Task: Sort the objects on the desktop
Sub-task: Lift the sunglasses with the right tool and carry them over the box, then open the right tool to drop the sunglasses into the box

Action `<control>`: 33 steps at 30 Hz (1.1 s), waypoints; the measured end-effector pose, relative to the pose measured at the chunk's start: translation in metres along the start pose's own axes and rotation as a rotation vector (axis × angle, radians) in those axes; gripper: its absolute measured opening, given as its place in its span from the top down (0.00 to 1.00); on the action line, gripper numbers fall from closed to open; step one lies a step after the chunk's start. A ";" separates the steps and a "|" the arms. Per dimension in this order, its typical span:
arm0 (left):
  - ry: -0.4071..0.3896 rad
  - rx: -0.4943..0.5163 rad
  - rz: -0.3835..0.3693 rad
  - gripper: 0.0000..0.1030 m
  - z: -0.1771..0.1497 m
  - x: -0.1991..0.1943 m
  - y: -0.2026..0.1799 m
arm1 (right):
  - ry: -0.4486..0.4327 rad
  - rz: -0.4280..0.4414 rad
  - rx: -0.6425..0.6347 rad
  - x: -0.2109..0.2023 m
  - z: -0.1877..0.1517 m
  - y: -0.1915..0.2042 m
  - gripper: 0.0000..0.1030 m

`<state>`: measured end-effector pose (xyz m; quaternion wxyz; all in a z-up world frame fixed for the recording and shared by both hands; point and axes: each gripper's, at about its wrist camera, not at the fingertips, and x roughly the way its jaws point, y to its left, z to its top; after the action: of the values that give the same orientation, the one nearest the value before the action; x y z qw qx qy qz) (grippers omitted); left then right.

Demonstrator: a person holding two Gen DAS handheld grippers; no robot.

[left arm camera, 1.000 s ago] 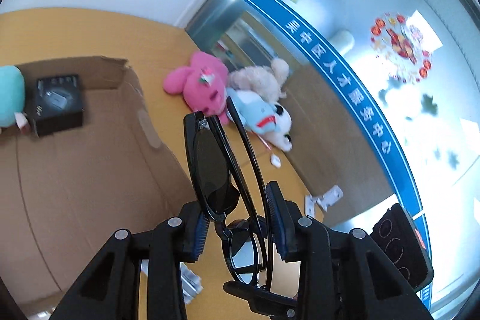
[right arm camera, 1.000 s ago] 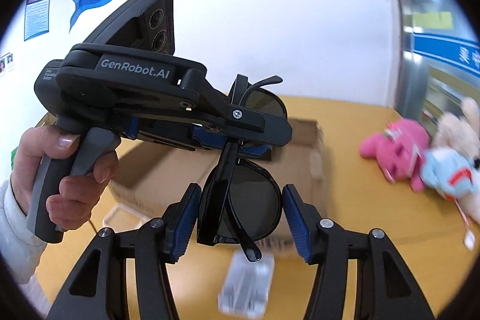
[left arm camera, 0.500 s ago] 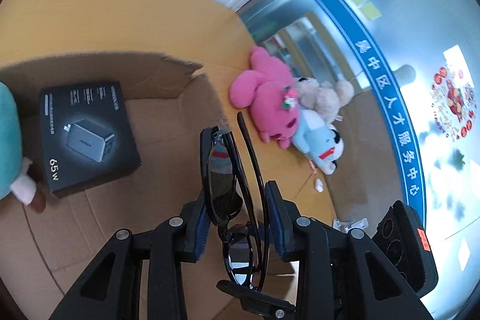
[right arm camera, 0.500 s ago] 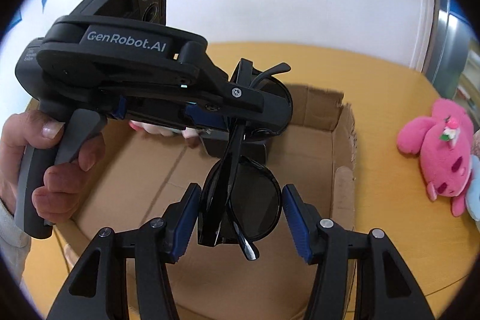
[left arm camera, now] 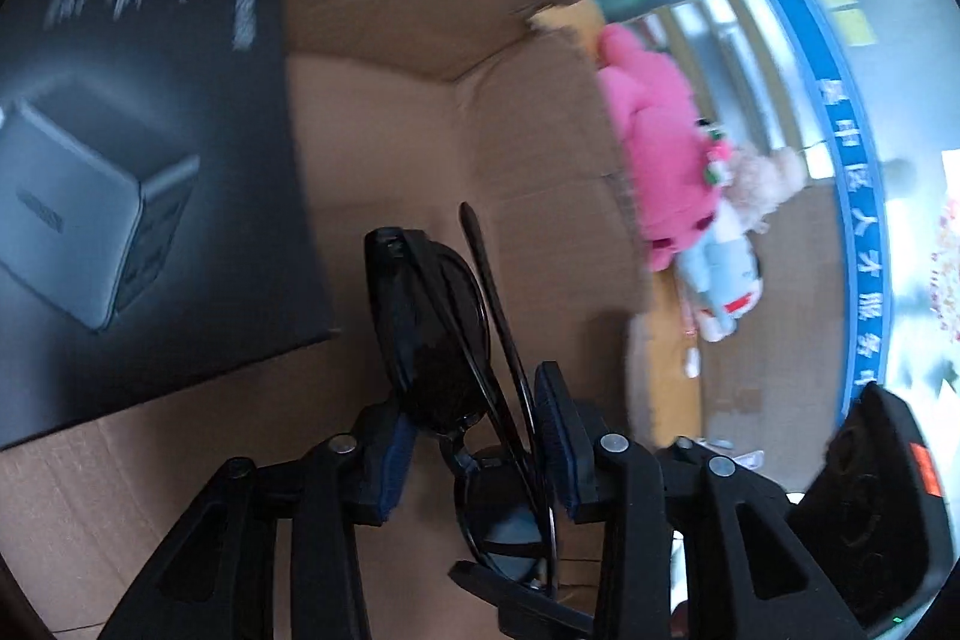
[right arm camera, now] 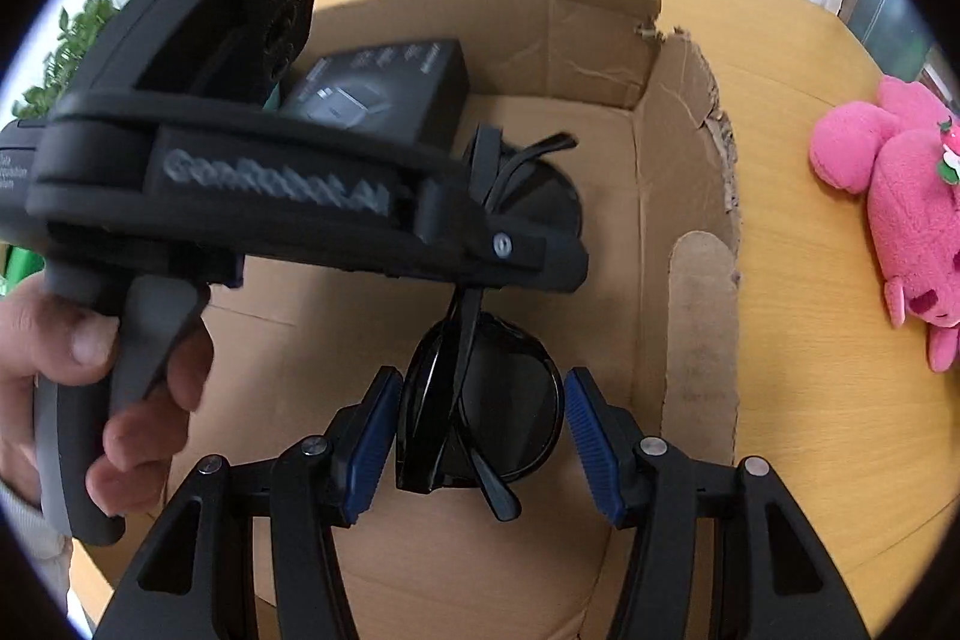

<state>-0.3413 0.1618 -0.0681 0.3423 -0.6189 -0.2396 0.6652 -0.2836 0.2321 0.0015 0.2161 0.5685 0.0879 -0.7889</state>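
One label, "GenRobot.AI", marks the left gripper [right arm camera: 516, 244], clenched on black sunglasses [right arm camera: 480, 400]; the right gripper [right arm camera: 480, 430] stands released. The cardboard box [right arm camera: 702, 340] holds a black carton [left arm camera: 144, 172].

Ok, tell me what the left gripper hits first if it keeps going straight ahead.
Probably the cardboard box floor, just right of the black charger box. The left gripper holds the sunglasses, whose tips would likely touch first; depth is unclear.
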 end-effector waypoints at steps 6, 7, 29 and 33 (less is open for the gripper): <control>0.002 0.014 0.058 0.35 -0.002 -0.005 -0.012 | 0.023 -0.020 0.010 0.004 -0.003 -0.001 0.47; -0.004 0.024 0.070 0.34 -0.004 -0.009 -0.014 | 0.026 -0.022 0.008 0.004 -0.004 -0.001 0.47; -0.534 0.242 0.407 0.26 -0.171 -0.229 -0.042 | -0.311 -0.127 -0.051 -0.083 -0.060 0.021 0.24; -0.648 0.303 0.515 0.17 -0.222 -0.254 -0.052 | -0.422 -0.121 -0.101 -0.106 -0.077 0.039 0.23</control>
<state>-0.1140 -0.0186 0.1112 0.1591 -0.3607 -0.0724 0.9162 -0.1730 0.2526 0.0784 0.2103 0.3730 0.1141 -0.8964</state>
